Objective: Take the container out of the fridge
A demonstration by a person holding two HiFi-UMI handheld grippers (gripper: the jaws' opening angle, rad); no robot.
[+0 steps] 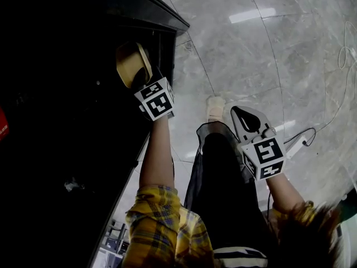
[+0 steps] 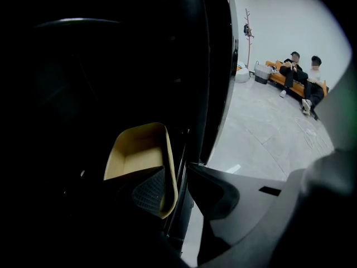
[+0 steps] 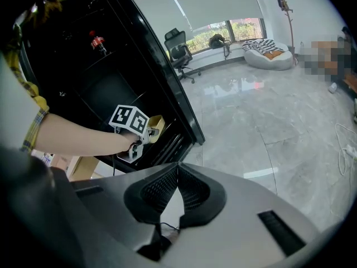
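Note:
An open black fridge [image 1: 67,121] fills the left of the head view. A tan open-top container [image 1: 133,63] hangs tilted at the fridge's front edge. My left gripper [image 1: 146,78] is shut on the container [image 2: 139,155]: one ribbed pad sits inside it and the other jaw is outside its right wall, as the left gripper [image 2: 175,169] view shows. The right gripper view shows the left gripper [image 3: 146,132] and container [image 3: 155,126] low at the fridge opening. My right gripper [image 1: 241,114] hangs shut and empty over the floor; the same gripper [image 3: 178,165] faces the fridge.
The fridge's black front edge [image 2: 215,66] stands just right of the container. A red item [image 3: 97,41] sits on an upper shelf. My own leg and shoe [image 1: 215,108] are between the grippers. A cable [image 1: 329,110] lies on the marble floor. Two people sit on an orange bench [image 2: 298,74].

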